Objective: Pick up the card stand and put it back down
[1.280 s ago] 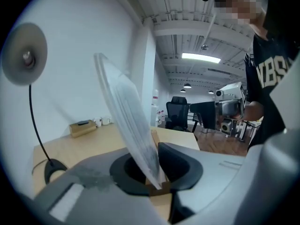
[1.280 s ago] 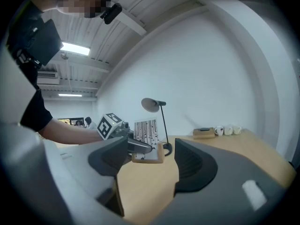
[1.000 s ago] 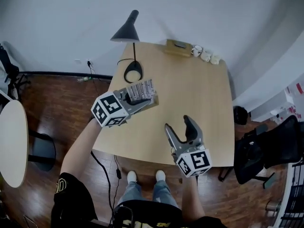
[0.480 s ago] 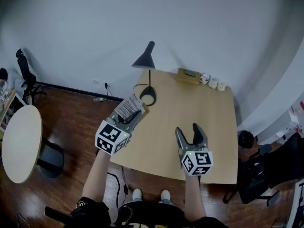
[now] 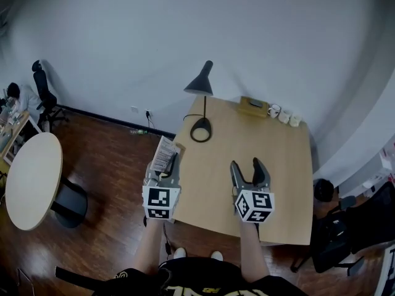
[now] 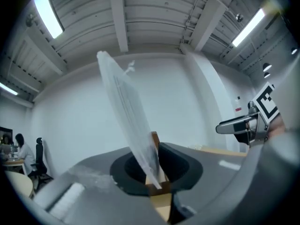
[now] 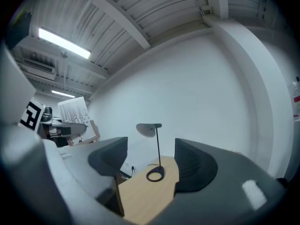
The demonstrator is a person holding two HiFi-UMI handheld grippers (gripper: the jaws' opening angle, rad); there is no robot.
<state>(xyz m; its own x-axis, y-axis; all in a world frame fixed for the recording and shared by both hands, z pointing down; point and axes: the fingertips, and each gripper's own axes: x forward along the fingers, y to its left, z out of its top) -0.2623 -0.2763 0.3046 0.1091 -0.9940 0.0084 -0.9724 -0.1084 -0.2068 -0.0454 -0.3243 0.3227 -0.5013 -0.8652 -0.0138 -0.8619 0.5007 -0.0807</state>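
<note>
The card stand [image 5: 165, 154], a clear sheet with printed lines on a small wooden base, is lifted off the table. My left gripper [image 5: 168, 163] is shut on it, out past the table's left edge. In the left gripper view the clear sheet [image 6: 126, 121] leans up to the left and the wooden base [image 6: 154, 172] sits pinched between the jaws. My right gripper [image 5: 250, 167] is open and empty over the near middle of the wooden table [image 5: 278, 159]. The right gripper view shows the card stand [image 7: 74, 112] at far left.
A black desk lamp [image 5: 202, 106] stands at the table's far left corner, seen also as the lamp [image 7: 154, 151] between the right jaws. A small box [image 5: 253, 106] and white cups [image 5: 284, 116] line the far edge. A round table [image 5: 31, 187] and a chair [image 5: 44, 94] stand on the floor at left.
My left gripper has carried the card stand to the left, from over the table to beyond its left edge. The head camera has pulled back. The right gripper stays open.
</note>
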